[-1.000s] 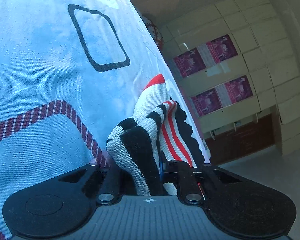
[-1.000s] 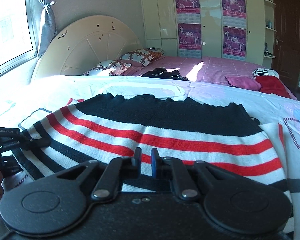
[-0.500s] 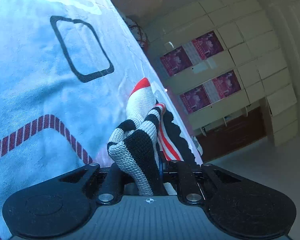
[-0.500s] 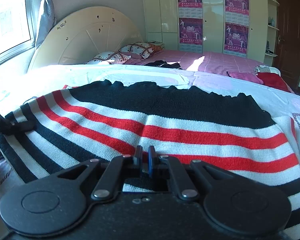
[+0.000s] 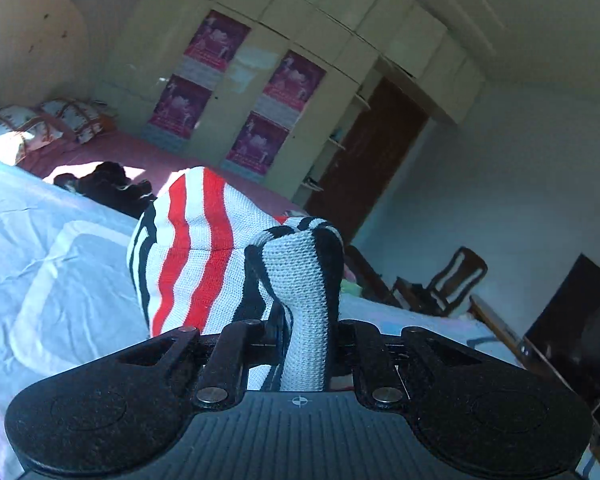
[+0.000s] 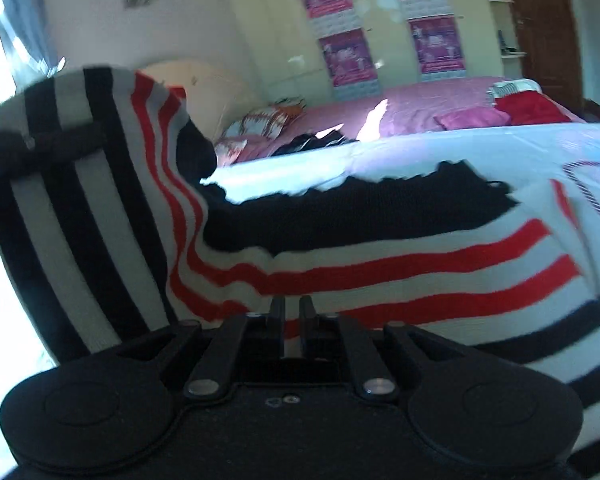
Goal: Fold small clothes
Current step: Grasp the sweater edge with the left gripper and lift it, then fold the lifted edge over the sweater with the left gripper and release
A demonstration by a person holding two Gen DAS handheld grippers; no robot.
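A knitted garment with black, white and red stripes [image 6: 380,272] lies on a pale printed sheet [image 6: 420,152] on the bed. My left gripper [image 5: 300,344] is shut on a bunched corner of the garment [image 5: 304,276] and holds it lifted off the bed. In the right wrist view that lifted left side [image 6: 84,200] rises high, with the left gripper [image 6: 28,148] clamped on it. My right gripper [image 6: 292,312] is shut on the garment's near edge, low by the sheet.
A pink bedspread [image 6: 420,100] with pillows [image 6: 260,124], dark clothes [image 6: 312,140] and red and pink clothes [image 6: 528,108] lies behind. A wardrobe with purple posters [image 5: 256,136], a brown door [image 5: 368,152] and a chair [image 5: 456,280] stand beyond the bed.
My left gripper has lifted its corner of the garment high off the bed and swung to face the room. The garment's left side now stands up; the right gripper keeps its grip.
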